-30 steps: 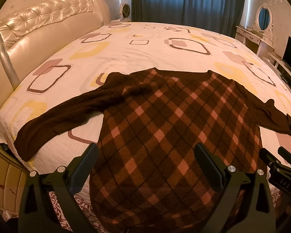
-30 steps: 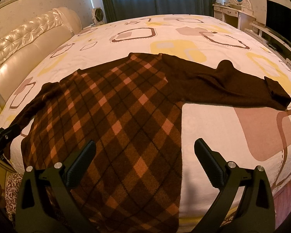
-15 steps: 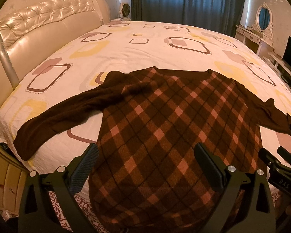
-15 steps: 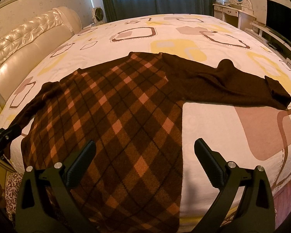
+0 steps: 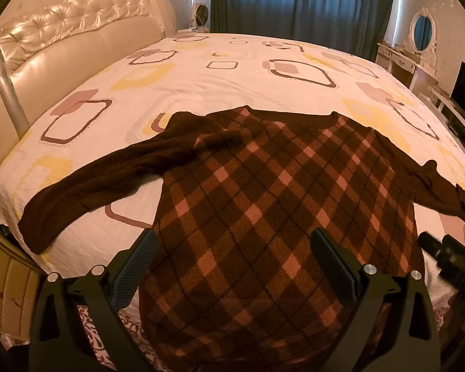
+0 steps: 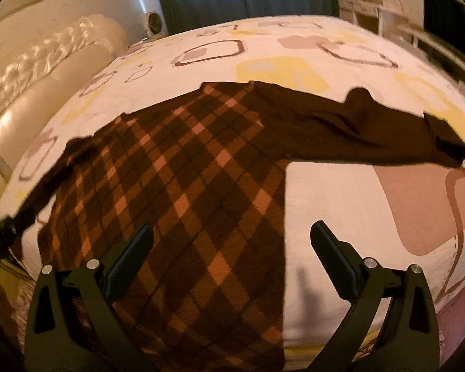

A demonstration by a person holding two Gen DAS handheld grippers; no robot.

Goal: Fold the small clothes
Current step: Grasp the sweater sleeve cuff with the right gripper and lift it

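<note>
Since earlier frame our right tool dipped closer over sweater; both tools wide open, empty; left tool level; argyle sweater flat on bed, sleeves spread.

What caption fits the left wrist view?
Open left claw above the hem of a brown argyle sweater spread flat on the bed.

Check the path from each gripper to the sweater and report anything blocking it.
Nothing visible blocks either one. The sweater lies spread flat on the bed, directly ahead of the left gripper and the right gripper. Both have jaws open and empty, with only sweater fabric and bedsheet between them.
</note>
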